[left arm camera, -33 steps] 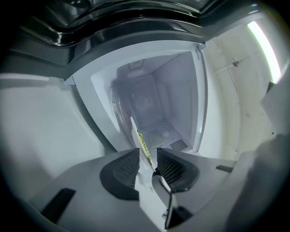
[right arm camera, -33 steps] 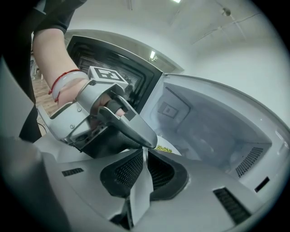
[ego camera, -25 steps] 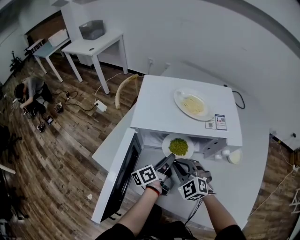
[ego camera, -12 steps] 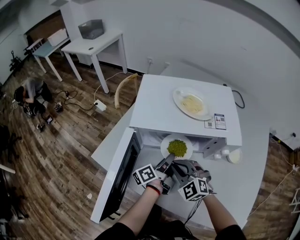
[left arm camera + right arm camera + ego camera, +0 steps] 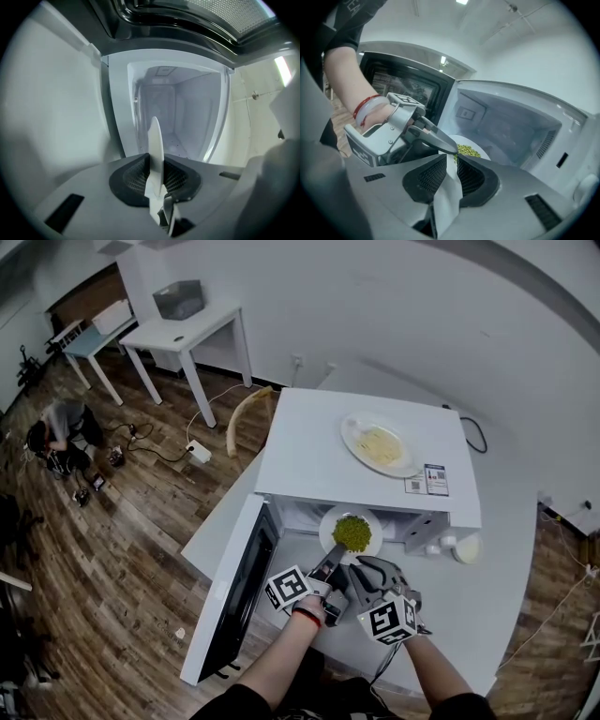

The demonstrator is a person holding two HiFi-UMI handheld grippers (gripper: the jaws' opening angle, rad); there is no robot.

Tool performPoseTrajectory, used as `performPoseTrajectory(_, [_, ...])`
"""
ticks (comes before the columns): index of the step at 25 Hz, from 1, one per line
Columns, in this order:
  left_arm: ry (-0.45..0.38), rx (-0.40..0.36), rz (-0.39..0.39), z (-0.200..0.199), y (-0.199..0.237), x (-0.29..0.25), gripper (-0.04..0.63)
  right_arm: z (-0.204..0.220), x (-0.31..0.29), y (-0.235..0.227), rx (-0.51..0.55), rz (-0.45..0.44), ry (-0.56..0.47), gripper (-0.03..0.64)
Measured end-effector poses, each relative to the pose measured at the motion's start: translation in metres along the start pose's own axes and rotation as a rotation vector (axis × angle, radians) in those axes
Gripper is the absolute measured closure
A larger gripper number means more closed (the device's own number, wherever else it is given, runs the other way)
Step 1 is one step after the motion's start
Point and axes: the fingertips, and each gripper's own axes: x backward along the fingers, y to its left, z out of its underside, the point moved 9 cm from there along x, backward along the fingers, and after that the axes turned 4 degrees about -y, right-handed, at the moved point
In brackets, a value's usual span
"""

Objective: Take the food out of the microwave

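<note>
A white plate (image 5: 330, 519) of green peas (image 5: 352, 532) sits at the mouth of the open microwave (image 5: 356, 460). My left gripper (image 5: 336, 564) holds the plate's near rim. Its jaws have just been closing, and the rim (image 5: 154, 145) now stands edge-on between the pads of this left gripper (image 5: 156, 171). My right gripper (image 5: 362, 568) is beside it on the same rim. In the right gripper view, the right gripper (image 5: 452, 171) is shut on the rim (image 5: 449, 187), with the peas (image 5: 466, 150) beyond and the left gripper (image 5: 443, 146) close by.
The microwave door (image 5: 234, 601) hangs open to the left. On top of the microwave rests a second plate (image 5: 380, 446) with pale food. A small white object (image 5: 466, 549) stands on the white counter (image 5: 487, 615) at the right. Far left, a person (image 5: 66, 423) crouches on the wooden floor.
Both hands and the plate stay about where they were. The left gripper has rolled slightly at the plate's rim.
</note>
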Motion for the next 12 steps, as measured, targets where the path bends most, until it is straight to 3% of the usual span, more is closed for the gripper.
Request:
performPoseTrajectory(7, [-0.009,0.027,-0.001,0.001,0.003,0.002,0.543,0.026,0.021,-0.023,-0.464,0.245,0.032,0.565])
performPoseTrajectory(12, [-0.013,0.039,0.011,0.002,0.003,0.006,0.543,0.041,0.024,-0.029,-0.783,0.272,0.004,0.563])
